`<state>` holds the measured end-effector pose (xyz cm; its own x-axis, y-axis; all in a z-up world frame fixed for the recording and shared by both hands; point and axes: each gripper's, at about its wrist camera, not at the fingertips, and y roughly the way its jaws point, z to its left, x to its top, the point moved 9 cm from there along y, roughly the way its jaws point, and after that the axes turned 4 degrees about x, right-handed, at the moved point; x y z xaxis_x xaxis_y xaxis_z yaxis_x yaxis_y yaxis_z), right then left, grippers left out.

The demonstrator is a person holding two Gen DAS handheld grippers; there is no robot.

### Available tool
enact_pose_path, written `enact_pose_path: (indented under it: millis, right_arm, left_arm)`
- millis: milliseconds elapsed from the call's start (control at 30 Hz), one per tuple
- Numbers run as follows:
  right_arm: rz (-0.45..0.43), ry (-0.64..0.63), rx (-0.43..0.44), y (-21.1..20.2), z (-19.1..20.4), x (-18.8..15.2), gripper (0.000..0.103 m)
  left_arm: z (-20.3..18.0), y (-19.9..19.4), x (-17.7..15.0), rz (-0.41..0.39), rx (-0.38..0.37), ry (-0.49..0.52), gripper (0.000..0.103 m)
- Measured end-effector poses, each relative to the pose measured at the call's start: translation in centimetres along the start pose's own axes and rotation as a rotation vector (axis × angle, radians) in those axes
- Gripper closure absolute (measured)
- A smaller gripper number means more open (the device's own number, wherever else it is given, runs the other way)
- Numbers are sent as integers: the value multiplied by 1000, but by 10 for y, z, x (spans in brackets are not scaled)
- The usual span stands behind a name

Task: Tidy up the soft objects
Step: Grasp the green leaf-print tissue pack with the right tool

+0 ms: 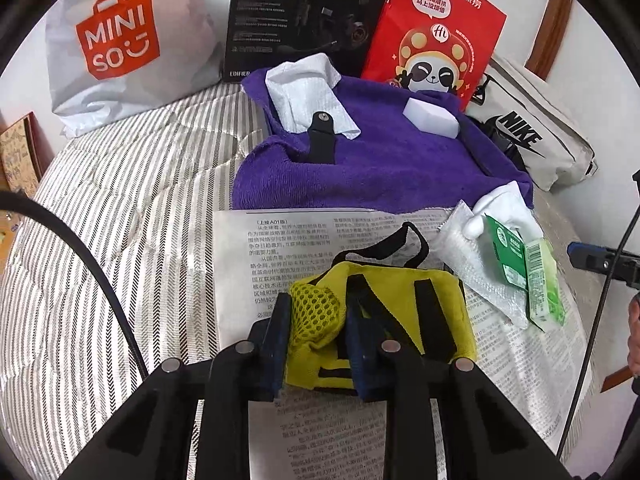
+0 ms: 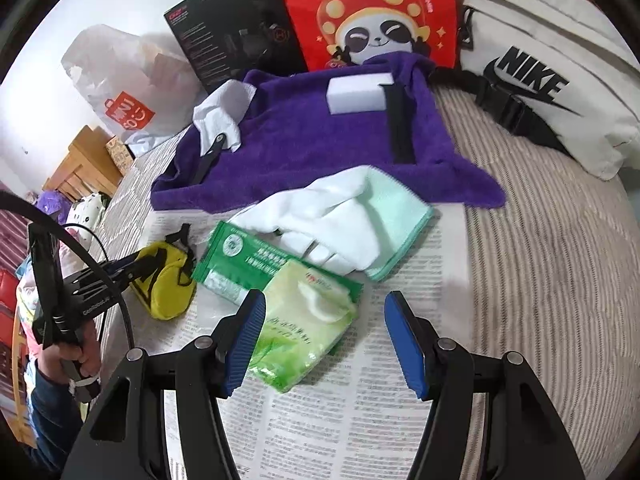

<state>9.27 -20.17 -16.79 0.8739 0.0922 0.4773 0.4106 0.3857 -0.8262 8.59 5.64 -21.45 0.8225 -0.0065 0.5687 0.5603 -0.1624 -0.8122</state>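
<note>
Left wrist: our left tool (image 1: 314,336) is clamped on the yellow pouch (image 1: 400,304), mesh end between the pads, at 6 o'clock in frame. The pouch lies on the newspaper (image 1: 248,272) on the bed (image 1: 120,220). It looks light and floppy and will likely sag, so the bunched mesh or the black strap makes a better hold than flat cloth.

Right wrist: our right tool (image 2: 325,338) is apart, holding nothing, with the left pad just beside the pale green wipes pack (image 2: 304,320) at 6 o'clock. Its film is probably slick and squashy, so we would pinch across the middle. The white-and-mint cloth (image 2: 352,216) sits at centre, and the purple towel (image 2: 320,140) at 12 o'clock carries a white sponge block (image 2: 358,94).
</note>
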Motion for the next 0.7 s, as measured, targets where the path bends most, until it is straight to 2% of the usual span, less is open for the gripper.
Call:
enact_pose_path:
  millis: [200, 367, 567, 700]
  right_arm:
    - [5, 87, 53, 7, 14, -10, 41]
    - [29, 111, 2, 14, 16, -19, 40]
    - [43, 184, -49, 17, 10, -27, 35]
    - [34, 265, -28, 23, 9, -23, 35]
  left_arm:
    - [-1, -1, -2, -52, 33, 3, 78]
    - [-4, -1, -3, -81, 72, 23, 77]
    - [-4, -1, -3, -81, 70, 21, 77]
    - [-4, -1, -3, -81, 74, 26, 77]
